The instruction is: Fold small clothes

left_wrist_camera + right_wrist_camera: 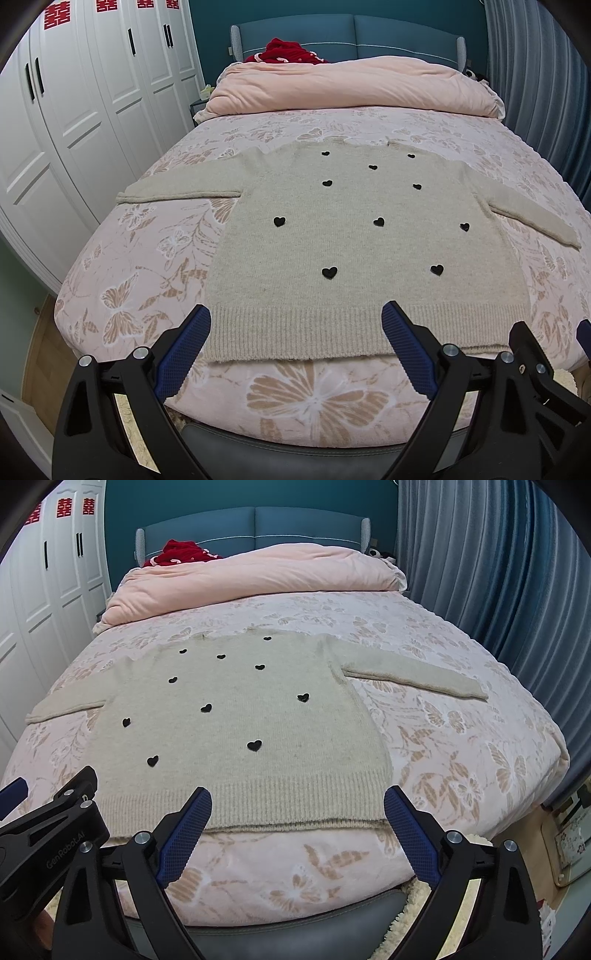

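Observation:
A beige knit sweater (347, 243) with several black hearts lies flat on the bed, front up, both sleeves spread out sideways, ribbed hem nearest me. It also shows in the right wrist view (236, 723). My left gripper (295, 317) is open and empty, hovering over the hem's left half. My right gripper (297, 799) is open and empty, hovering over the hem's right half. The right gripper's body shows at the right edge of the left wrist view (535, 354); the left gripper's body shows at the left edge of the right wrist view (55, 819).
The bed (314, 398) has a pink butterfly-print cover. A folded pink duvet (351, 85) and red cloth (291, 50) lie at the teal headboard. White wardrobes (74, 110) stand left, blue curtains (498, 572) right. The bed's foot edge is just below the grippers.

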